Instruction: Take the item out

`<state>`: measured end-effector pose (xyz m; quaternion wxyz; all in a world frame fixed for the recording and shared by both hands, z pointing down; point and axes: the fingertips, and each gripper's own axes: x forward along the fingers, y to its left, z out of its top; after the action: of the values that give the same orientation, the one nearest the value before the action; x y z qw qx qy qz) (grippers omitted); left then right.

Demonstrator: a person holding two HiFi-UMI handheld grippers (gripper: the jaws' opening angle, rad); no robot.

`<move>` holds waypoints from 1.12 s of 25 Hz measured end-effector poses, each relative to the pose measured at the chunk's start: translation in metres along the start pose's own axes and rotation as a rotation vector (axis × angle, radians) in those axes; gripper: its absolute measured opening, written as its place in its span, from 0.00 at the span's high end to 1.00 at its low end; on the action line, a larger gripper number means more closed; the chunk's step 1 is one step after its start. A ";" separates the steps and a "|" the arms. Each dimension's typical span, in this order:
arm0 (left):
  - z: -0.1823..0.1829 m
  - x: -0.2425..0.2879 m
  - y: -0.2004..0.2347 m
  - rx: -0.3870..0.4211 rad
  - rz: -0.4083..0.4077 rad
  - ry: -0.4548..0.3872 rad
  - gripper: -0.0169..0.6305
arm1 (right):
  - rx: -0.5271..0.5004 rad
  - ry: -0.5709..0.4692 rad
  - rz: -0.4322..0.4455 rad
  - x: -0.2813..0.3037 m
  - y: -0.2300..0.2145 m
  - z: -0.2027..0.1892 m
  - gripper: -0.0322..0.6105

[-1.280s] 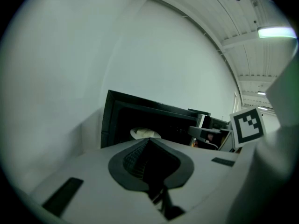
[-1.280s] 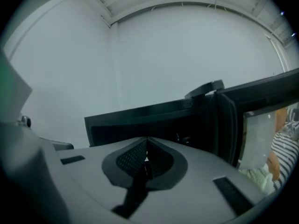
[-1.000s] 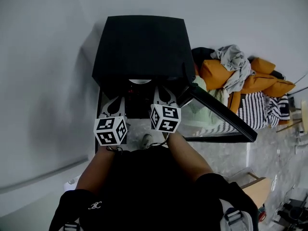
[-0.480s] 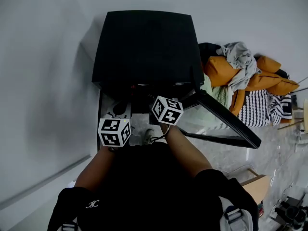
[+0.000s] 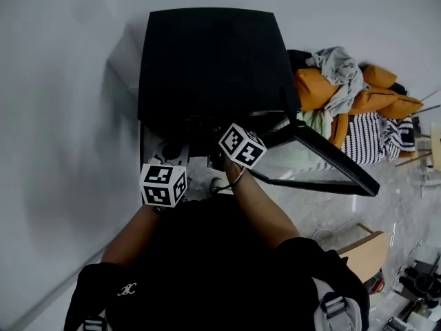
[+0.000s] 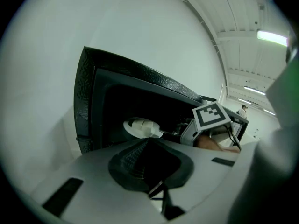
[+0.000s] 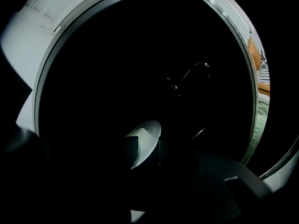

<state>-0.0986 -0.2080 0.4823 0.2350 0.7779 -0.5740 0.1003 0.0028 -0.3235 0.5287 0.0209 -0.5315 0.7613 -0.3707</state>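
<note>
A black box-shaped appliance (image 5: 210, 61) stands against the wall with its glass door (image 5: 324, 167) swung open to the right. Inside it lies a pale, plate-like item (image 6: 140, 127). My right gripper (image 7: 145, 148) reaches into the dark chamber. Its jaws are opening, and the white item (image 7: 145, 141) sits between the fingertips without a clear press from the pads. Only its marker cube (image 5: 242, 145) shows in the head view. My left gripper (image 6: 158, 190) is shut and holds nothing. It hangs in front of the opening, lower left, with its cube (image 5: 163, 185) near my left forearm.
A heap of orange, grey and striped clothes (image 5: 351, 98) lies right of the appliance, behind the open door. A wooden piece (image 5: 365, 254) stands on the floor at the lower right. The white wall (image 5: 62, 116) runs close along the left side.
My right gripper has moved forward into the appliance's opening. The left gripper has stayed almost where it was.
</note>
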 end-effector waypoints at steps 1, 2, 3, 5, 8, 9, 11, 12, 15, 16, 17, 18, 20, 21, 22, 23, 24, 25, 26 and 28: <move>0.000 0.000 0.002 0.002 -0.006 0.001 0.96 | 0.029 0.001 -0.006 0.000 -0.001 -0.001 0.75; 0.001 -0.001 0.004 0.003 -0.011 0.000 0.96 | 0.056 0.002 -0.012 -0.001 -0.001 -0.001 0.75; 0.002 -0.001 0.006 0.004 -0.015 -0.002 0.96 | 0.078 0.004 -0.017 -0.001 -0.001 -0.002 0.75; 0.004 -0.002 0.010 0.005 -0.022 -0.006 0.96 | 0.108 0.010 -0.025 -0.001 0.000 -0.003 0.75; 0.006 -0.002 0.013 -0.002 -0.030 -0.008 0.96 | 0.138 0.016 -0.046 0.001 0.000 -0.002 0.75; 0.006 -0.002 0.013 -0.003 -0.033 -0.009 0.96 | 0.149 0.021 -0.056 0.001 -0.001 -0.002 0.75; 0.006 -0.003 0.013 -0.004 -0.039 -0.010 0.96 | 0.174 0.029 -0.080 0.001 -0.003 -0.002 0.75; 0.006 -0.003 0.013 -0.005 -0.041 -0.010 0.96 | 0.187 0.032 -0.093 0.001 -0.004 -0.002 0.75; 0.006 -0.003 0.014 -0.006 -0.048 -0.009 0.96 | 0.209 0.039 -0.126 0.001 -0.008 -0.002 0.84; 0.005 -0.004 0.014 -0.006 -0.049 -0.009 0.96 | 0.205 0.041 -0.129 0.001 -0.009 -0.003 0.88; 0.005 -0.004 0.014 -0.008 -0.049 -0.009 0.96 | 0.196 0.043 -0.129 0.001 -0.010 -0.003 0.88; 0.004 -0.005 0.014 -0.009 -0.049 -0.008 0.96 | 0.185 0.045 -0.128 0.001 -0.009 -0.003 0.88; 0.003 -0.005 0.014 -0.014 -0.049 -0.006 0.96 | 0.168 0.046 -0.124 0.001 -0.008 -0.004 0.88; 0.002 -0.004 0.014 -0.015 -0.051 -0.005 0.96 | 0.165 0.048 -0.122 0.001 -0.009 -0.005 0.88; 0.001 -0.004 0.013 -0.015 -0.053 -0.005 0.96 | 0.164 0.050 -0.121 0.001 -0.009 -0.005 0.88; 0.000 -0.003 0.012 -0.014 -0.056 -0.005 0.96 | 0.164 0.051 -0.120 0.000 -0.009 -0.006 0.88; -0.001 -0.003 0.011 -0.013 -0.058 -0.006 0.96 | 0.164 0.052 -0.120 -0.001 -0.010 -0.007 0.88; -0.001 -0.003 0.010 -0.012 -0.059 -0.005 0.96 | 0.164 0.053 -0.120 -0.002 -0.010 -0.007 0.88; -0.002 -0.003 0.010 -0.011 -0.060 -0.005 0.96 | 0.164 0.055 -0.119 -0.004 -0.011 -0.008 0.88; -0.003 -0.003 0.009 -0.011 -0.060 -0.003 0.96 | 0.166 0.057 -0.118 -0.007 -0.011 -0.009 0.88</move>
<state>-0.1077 -0.2066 0.4858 0.2415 0.7935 -0.5514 0.0890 0.0109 -0.3146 0.5389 0.0213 -0.5611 0.6957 -0.4480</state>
